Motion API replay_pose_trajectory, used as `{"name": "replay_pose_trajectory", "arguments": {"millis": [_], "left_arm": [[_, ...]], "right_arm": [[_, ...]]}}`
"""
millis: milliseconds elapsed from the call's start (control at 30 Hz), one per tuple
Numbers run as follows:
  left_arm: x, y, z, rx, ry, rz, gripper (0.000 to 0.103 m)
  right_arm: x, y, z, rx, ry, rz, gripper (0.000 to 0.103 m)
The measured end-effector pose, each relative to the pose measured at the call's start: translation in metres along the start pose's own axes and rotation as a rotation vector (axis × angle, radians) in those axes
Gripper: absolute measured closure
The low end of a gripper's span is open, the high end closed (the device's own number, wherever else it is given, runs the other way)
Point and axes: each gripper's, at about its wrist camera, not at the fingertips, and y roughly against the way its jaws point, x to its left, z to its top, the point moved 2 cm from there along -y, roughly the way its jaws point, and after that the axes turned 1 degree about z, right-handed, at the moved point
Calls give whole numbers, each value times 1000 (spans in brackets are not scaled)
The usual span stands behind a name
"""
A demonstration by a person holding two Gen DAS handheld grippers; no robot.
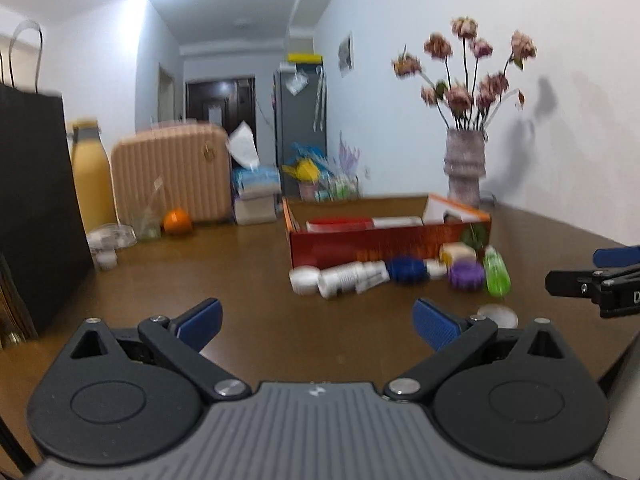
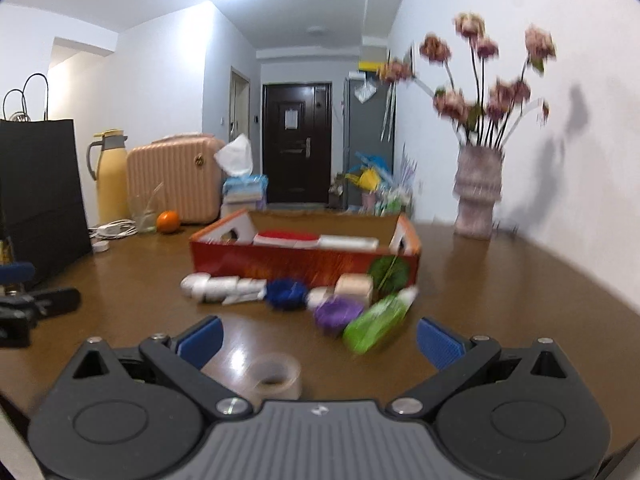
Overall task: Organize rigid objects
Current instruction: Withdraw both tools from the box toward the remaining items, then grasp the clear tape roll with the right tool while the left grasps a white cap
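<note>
Loose bottles, green bottle [image 2: 376, 322] and tape roll [image 2: 274, 376] lie on the table [image 2: 500, 300] before my half-filled red box [image 2: 304, 262]; most sorting remains. My left gripper [image 1: 316, 320] and right gripper [image 2: 320, 338] gape, empty.

Box [image 2: 304, 264] sits on counter [image 2: 500, 300] ahead of both tongs, packets lying inside it. Row of small bottles and jars [image 2: 224, 288] lies along box's near wall, between box and tongs. Tape roll [image 2: 276, 374] just ahead of right tongs [image 2: 320, 340]. Vase [image 2: 478, 196] behind box, to the right. Suitcase [image 2: 174, 180] and flask [image 2: 110, 176] behind, far left.
</note>
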Motion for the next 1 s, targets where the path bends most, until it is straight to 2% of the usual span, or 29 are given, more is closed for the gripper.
{"name": "replay_pose_trajectory", "arguments": {"millis": [167,367,467,533,633,667,767,833,867,933,967,1000], "left_arm": [[11,-22,-15,79,60,-5,0],[16,-47,-25,148,67,-21,0],[15,-65,-25,194,64,-22,0],[16,-76,-23,218,69,-23,0],[22,-95,-16,301,127,-86,0],[24,-100,-12,310,135,-83,0],[28,-113,2,280,102,-77,0],[31,-126,11,255,73,-73,0],[33,-135,17,239,58,-69,2],[36,-155,26,229,45,-58,17],[39,-168,32,236,54,-42,30],[42,-179,36,247,72,-37,38]], "right_arm": [[12,-9,-22,49,-4,34,0],[24,-29,-26,91,28,52,0],[35,-41,-29,139,43,112,5],[40,-49,-30,153,50,116,7],[38,-63,-29,168,40,89,10],[36,-69,-28,180,28,80,17],[28,-88,-25,237,1,67,60],[23,-97,-22,241,-1,60,60],[21,-101,-21,245,0,62,60],[17,-110,-17,247,-2,66,60],[15,-115,-16,247,-2,62,60],[12,-119,-14,246,-3,61,60]]}}
